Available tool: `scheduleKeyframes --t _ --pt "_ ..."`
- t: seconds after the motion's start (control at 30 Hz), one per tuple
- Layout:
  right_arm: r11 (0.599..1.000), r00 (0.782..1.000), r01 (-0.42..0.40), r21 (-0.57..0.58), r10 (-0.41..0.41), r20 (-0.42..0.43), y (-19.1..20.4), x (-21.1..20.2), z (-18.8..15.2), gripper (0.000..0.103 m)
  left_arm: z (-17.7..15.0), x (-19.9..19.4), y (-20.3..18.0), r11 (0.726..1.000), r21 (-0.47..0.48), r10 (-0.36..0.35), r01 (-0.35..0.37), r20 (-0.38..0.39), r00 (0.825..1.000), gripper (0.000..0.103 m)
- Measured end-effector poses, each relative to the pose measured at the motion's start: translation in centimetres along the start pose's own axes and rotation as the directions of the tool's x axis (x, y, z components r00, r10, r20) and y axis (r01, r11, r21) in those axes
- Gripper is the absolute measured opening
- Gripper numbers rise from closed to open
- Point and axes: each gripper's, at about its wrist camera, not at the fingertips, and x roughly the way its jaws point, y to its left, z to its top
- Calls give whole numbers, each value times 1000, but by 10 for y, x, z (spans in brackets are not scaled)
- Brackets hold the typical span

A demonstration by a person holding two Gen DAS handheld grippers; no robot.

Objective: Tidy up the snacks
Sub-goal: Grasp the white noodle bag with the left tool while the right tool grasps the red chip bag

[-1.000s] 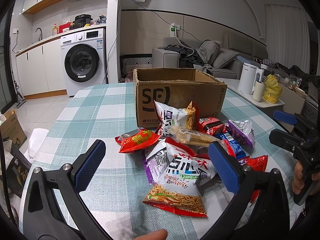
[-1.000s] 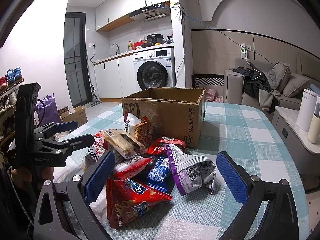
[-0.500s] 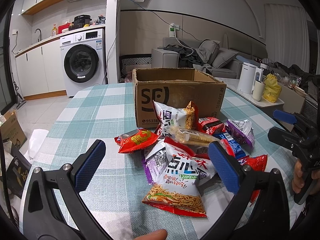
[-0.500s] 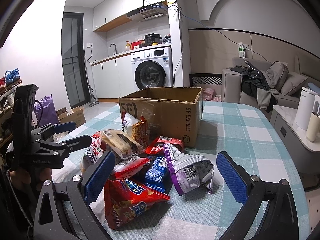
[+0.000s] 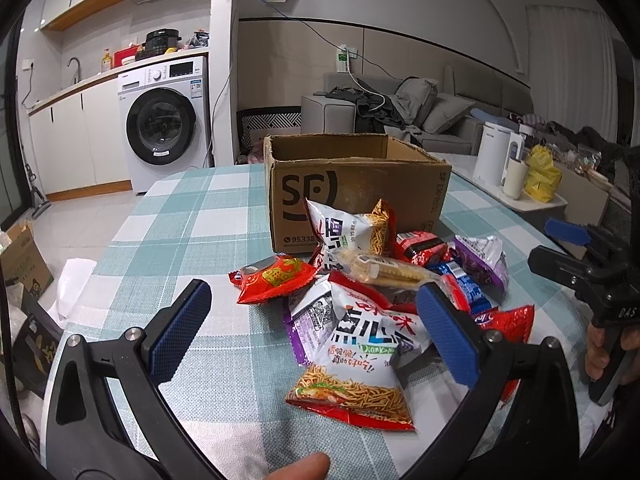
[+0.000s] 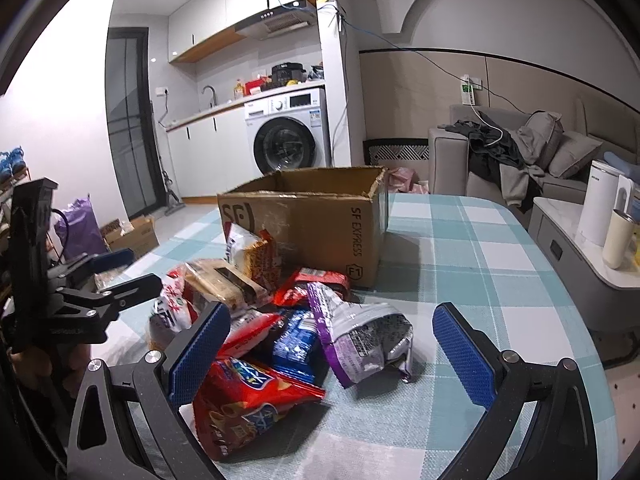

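both tools, left tool (image 5: 312, 320) and right tool (image 6: 332, 352), gape empty over overlapping snack packets (image 5: 360, 344) heaped mid-tabletop before the cardboard box (image 5: 356, 184); risk: a pinch drags neighbouring packets or slips.

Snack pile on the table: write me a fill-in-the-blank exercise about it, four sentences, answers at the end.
1. The cardboard box behind the snacks has its top ____.
2. Both the left gripper and the right gripper have their jaws ____.
3. The purple packet lies on the ____ tablecloth.
4. The clear pack of biscuits rests on ____ of the pile.

Answers: open; open; checked; top
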Motion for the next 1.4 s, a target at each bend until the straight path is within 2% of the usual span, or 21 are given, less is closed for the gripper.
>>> scheduleKeyframes --t 0.33,0.73,1.03,1.17,1.4 --pt "999 995 -27 27 30 -93 4 0 -2 103 -2 -3 -7 999 28 -44 46 -55 998 102" --pt "989 959 -141 52 150 -241 20 14 -20 103 -11 14 -12 995 46 -84 93 -170 982 102" --pt "986 932 -154 64 167 -321 26 32 -26 101 -15 32 -23 991 94 -75 100 -243 967 99" --pt "985 920 -152 77 170 -354 25 42 -26 98 -15 37 -22 990 87 -81 108 -271 959 96" --pt "985 905 -149 89 172 -389 23 52 -29 93 -17 52 -22 989 76 -96 127 -326 940 81"
